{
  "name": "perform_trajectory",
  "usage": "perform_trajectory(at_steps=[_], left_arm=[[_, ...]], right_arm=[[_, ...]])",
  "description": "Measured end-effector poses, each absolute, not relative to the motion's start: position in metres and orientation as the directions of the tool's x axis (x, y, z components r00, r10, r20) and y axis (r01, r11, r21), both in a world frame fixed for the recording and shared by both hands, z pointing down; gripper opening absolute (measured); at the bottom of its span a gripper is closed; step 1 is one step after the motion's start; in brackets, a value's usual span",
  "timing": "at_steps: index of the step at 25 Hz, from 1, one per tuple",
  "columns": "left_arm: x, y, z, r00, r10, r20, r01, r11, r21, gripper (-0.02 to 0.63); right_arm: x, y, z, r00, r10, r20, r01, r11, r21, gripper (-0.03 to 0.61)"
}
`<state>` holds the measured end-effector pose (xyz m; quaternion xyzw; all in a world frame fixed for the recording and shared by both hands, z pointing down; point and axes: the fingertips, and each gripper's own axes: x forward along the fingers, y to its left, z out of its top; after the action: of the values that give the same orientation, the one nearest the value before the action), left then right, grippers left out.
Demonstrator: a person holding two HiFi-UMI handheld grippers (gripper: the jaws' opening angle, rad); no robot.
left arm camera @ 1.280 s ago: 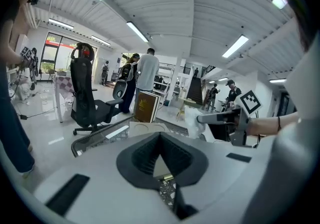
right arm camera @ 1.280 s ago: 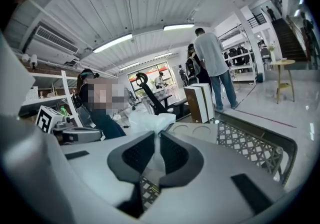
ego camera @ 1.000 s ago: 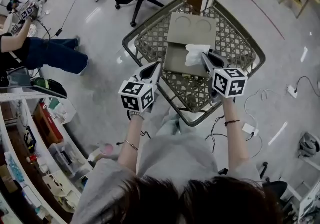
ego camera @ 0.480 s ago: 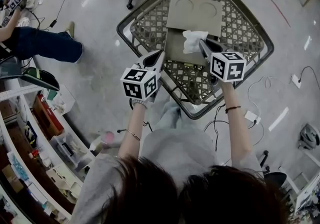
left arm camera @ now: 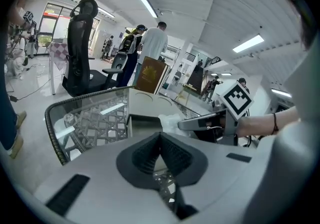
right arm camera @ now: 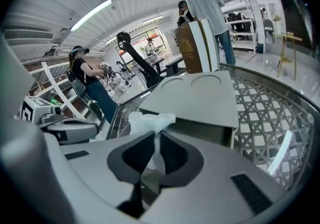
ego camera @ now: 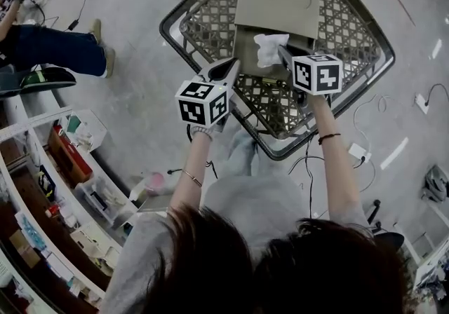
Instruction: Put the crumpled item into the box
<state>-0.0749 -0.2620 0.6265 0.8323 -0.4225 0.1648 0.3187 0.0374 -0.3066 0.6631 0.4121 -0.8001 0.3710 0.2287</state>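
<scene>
- The crumpled white tissue (ego camera: pixel 269 50) hangs over the right side of the open grey cardboard box (ego camera: pixel 247 60). Its lower end is covered by the jaws, so I cannot tell whether it touches the box.
- The right gripper (right arm camera: pixel 155 140) pinches this tissue between its dark pads. A thin neck of paper runs down through the jaws, and the ruffled top stands above them, in front of the box's opened lid flap (right arm camera: pixel 200 98).
- The left gripper (left arm camera: pixel 160 140) has its jaws pressed together with nothing between them. It hovers just left of the box, over the near-left part of the glass-topped lattice table (ego camera: pixel 210 32).
- In the head view, the tissue and the right gripper hide much of the box's inside.
- The lid flap carries two pressed circles and no words.
- Beyond the box stands an upright brown book-like case (right arm camera: pixel 192 45) with a gold emblem. Its lettering is too small to read, and the head view's top edge cuts most of it off.
- The cubes on both grippers show only black-and-white square markers, with no readable text.
- Far left of the box is a black office chair (left arm camera: pixel 80 48), and people stand beyond it, too small for detail.
</scene>
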Motion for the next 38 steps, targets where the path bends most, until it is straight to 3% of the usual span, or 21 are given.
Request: perform_trajectory(at_steps=[17, 38], left_arm=[[-0.068, -0.265, 0.64, 0.604, -0.569, 0.558, -0.797, -0.442, 0.413, 0.017], [-0.06, -0.261, 0.64, 0.621, -0.556, 0.553, -0.784, -0.437, 0.441, 0.017]], right_arm=[[0.027, -0.307, 0.702, -0.5, -0.363, 0.786, -0.854, 0.357, -0.379, 0.054], [0.029, -0.312, 0.711, -0.433, -0.361, 0.826, -0.891, 0.308, -0.333, 0.088]])
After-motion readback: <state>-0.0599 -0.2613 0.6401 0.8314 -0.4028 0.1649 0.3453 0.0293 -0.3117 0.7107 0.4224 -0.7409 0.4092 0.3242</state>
